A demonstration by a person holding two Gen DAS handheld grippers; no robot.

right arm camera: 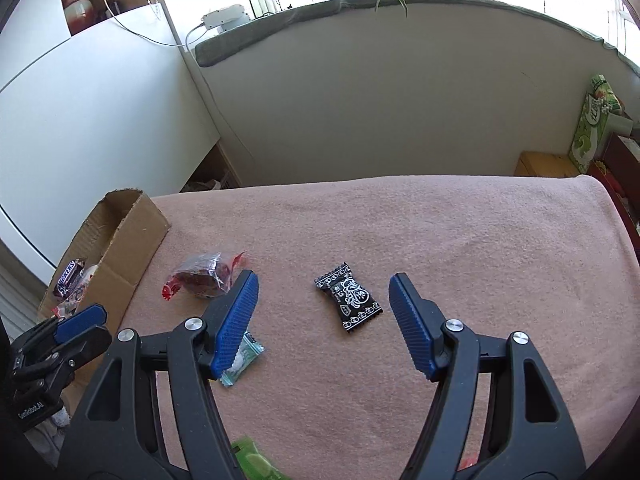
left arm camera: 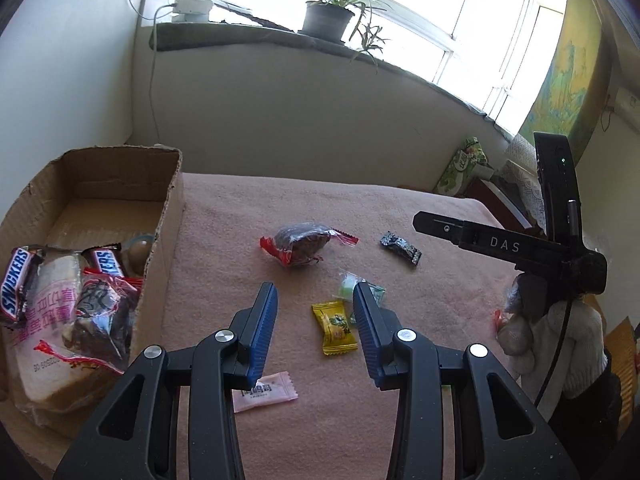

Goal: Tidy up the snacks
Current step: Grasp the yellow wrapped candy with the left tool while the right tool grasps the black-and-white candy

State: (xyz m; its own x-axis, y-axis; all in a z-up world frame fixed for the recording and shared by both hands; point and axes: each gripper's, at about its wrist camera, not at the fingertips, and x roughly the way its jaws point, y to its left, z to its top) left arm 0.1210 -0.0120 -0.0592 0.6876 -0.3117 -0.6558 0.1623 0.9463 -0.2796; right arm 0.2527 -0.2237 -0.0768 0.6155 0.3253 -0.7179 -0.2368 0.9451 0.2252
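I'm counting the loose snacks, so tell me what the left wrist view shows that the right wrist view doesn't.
Only the left wrist view shows the yellow candy, the pink sachet, and the box's inside with the wrapped bread.

Only the right wrist view shows a bright green packet at the bottom edge and the black candy's white print up close.

Both show the cardboard box, the Snickers bars, the red-ended dark cake packet, the black candy and a pale green candy on the pink cloth.
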